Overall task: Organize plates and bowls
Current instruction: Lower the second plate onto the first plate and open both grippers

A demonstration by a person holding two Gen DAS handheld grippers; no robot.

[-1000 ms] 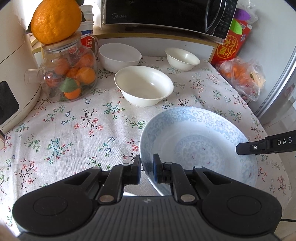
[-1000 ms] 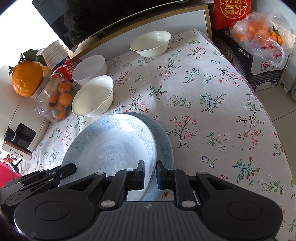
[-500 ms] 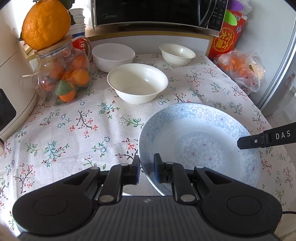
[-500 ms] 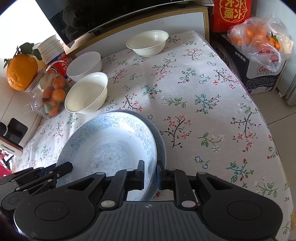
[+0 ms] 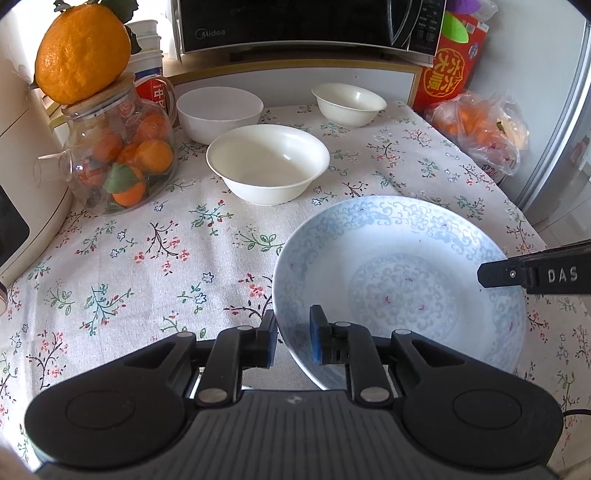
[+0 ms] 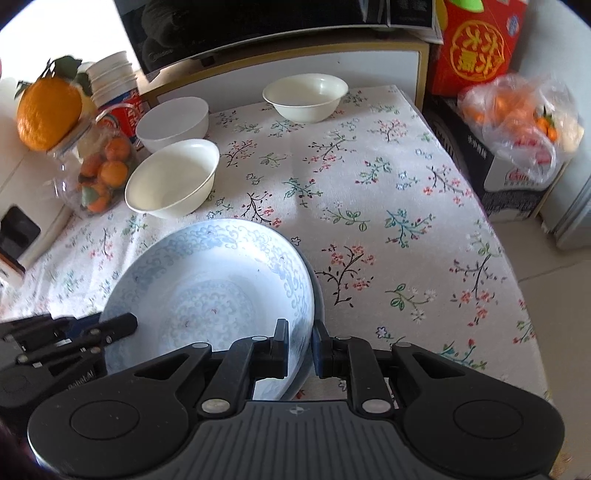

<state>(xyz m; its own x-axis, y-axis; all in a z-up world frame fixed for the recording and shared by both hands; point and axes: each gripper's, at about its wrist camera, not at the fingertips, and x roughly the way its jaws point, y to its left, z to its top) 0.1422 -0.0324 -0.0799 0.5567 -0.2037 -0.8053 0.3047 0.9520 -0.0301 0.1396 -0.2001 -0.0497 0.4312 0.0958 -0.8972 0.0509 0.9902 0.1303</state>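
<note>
Blue-patterned plate set onto its twin

The blue-and-white patterned ceramic plate (image 6: 207, 291) is lowered onto a matching plate on the floral tablecloth (image 6: 369, 192). The left gripper (image 5: 293, 341) has just been opened slightly, its rim between loosened jaws; the right gripper (image 6: 300, 349) is clamped on the rim.

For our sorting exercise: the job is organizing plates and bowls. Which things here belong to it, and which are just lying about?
Job:
- blue plate, a second plate under it
- near bowl
- left bowl
- far bowl

Lying about:
- jar of oranges
- big orange
- microwave
- red box
- bag of oranges
- paper cups
</note>
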